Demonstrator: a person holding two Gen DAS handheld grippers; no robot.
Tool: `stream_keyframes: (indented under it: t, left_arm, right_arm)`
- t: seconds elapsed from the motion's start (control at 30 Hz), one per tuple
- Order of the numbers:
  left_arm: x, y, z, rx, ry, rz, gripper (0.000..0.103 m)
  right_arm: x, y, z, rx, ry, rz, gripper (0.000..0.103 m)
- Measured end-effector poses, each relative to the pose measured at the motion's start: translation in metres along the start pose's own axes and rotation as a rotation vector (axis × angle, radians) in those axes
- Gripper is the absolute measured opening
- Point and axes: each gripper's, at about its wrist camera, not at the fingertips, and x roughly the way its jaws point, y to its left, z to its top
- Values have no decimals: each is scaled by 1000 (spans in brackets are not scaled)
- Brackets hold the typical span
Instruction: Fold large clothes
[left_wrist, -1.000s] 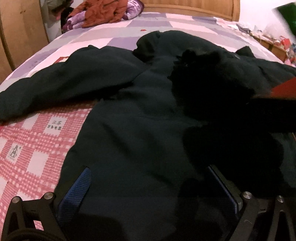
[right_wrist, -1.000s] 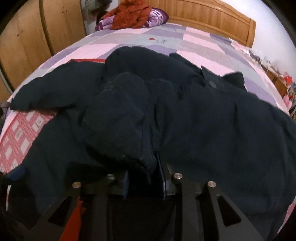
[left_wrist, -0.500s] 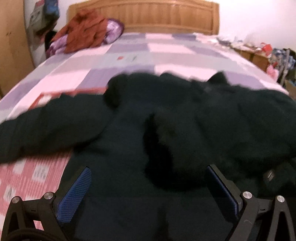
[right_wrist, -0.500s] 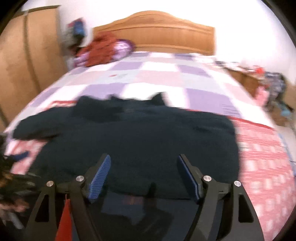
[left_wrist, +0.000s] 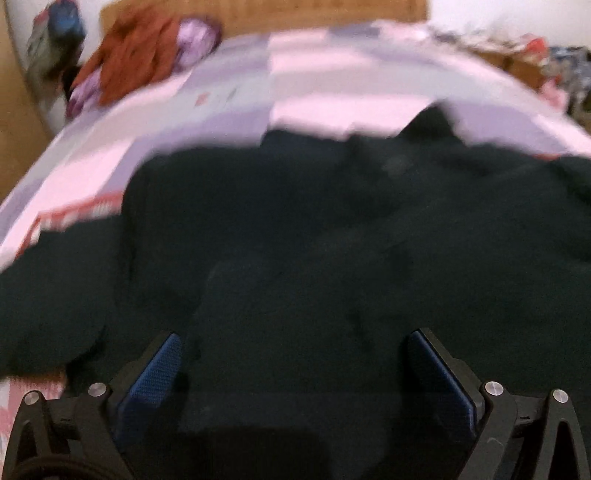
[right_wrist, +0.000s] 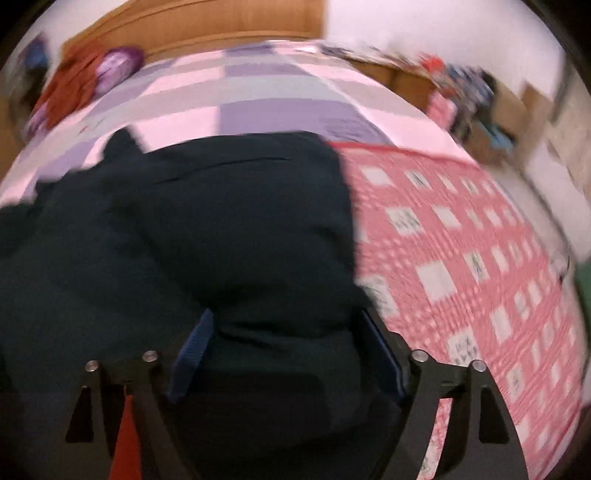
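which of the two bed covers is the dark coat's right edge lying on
The pink checked cover, nearest the right hand-held gripper; the lilac patchwork one lies farther up, toward the headboard.

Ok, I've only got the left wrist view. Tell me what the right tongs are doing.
Observer: The right tongs have just been opening. They stand open over the jacket, pinching nothing.
Operator: Describe the jacket's right side.
Observer: It ends in a rounded edge, and no sleeve sticks out there.
Operator: Say what lies beyond it.
Observer: Pink checked quilt, bare as far as I can see.
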Motion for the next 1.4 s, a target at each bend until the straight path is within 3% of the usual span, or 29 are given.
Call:
stream_keyframes:
  t: [0.07,0.13,0.23,0.33,0.47,0.57,0.67,0.73,0.93,0.97,1.03,1.13,1.23,1.4]
  left_arm:
    - [10,15,-3,-51,23,1,101]
    - [6,26,-4,-88,6,-6,101]
    - [-16,41,-12,-129,-42,-28,101]
    - [-39,51,-27,-171,-59,-116,101]
    - [-49,42,-39,-185,-54,-145,101]
    - [-42,35,-38,-185,-30,-108,101]
    - [-29,38,-38,-235,14,-64,101]
    - [-30,43,-41,-253,2,-20,101]
    - [-7,43,-34,-291,37,-81,101]
    - [1,39,-30,-280,56,-101,98]
    - [14,33,-24,-286,78,-181,58]
    - [18,22,-11,-232,66,-222,30]
    - [7,26,-2,-188,17,-220,24]
    - [2,69,27,-198,-63,-81,23]
  right_arm:
    - [0,-16,-4,81,12,75,88]
    - [-9,-18,-11,77,-4,95,88]
    - [-43,-10,-36,-10,-94,84,88]
    - [-66,1,-67,-75,-128,79,88]
    - [-76,32,-123,-217,-125,52,88]
    - [-70,47,-152,-285,-134,10,89]
    - [-61,51,-156,-290,-136,-17,91]
    - [-58,47,-156,-275,-133,-3,92]
    - [-50,32,-156,-221,-114,78,93]
    - [-49,32,-156,-221,-109,80,93]
    - [-49,32,-157,-220,-105,83,93]
    - [-47,32,-157,-214,-99,93,93]
    - [-47,32,-156,-214,-95,96,93]
    - [-49,32,-152,-214,-83,99,93]
